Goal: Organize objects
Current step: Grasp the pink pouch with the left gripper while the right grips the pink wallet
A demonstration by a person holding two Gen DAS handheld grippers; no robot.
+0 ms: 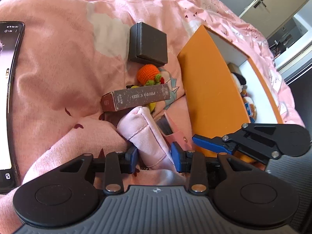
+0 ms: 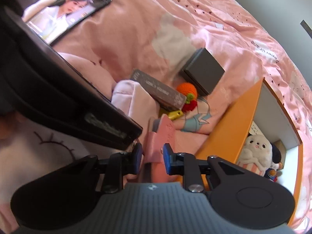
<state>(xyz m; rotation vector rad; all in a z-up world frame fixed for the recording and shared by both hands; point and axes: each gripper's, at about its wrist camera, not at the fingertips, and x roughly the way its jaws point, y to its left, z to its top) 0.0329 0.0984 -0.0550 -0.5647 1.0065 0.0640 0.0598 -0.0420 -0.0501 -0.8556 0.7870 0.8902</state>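
Note:
My left gripper [image 1: 154, 159] has its blue pads on both sides of a pale pink fabric pouch [image 1: 145, 134] lying on the pink bed cover; the jaws look closed on it. My right gripper [image 2: 151, 158] has its pads around a pink card holder [image 2: 161, 136]; its fingers also show in the left wrist view [image 1: 206, 143]. Nearby lie a brown photo-card box [image 1: 134, 98], a crocheted orange toy [image 1: 147, 75], a yellow item [image 2: 175, 115] and a dark grey box [image 1: 148, 44]. An orange storage box [image 1: 206, 89] with plush toys [image 2: 255, 152] stands at the right.
A phone [image 2: 68, 11] playing video lies on the bed cover at the far left. A dark strap or bag [image 2: 58, 89] crosses the right wrist view. A door and floor [image 1: 288, 19] lie beyond the bed at the far right.

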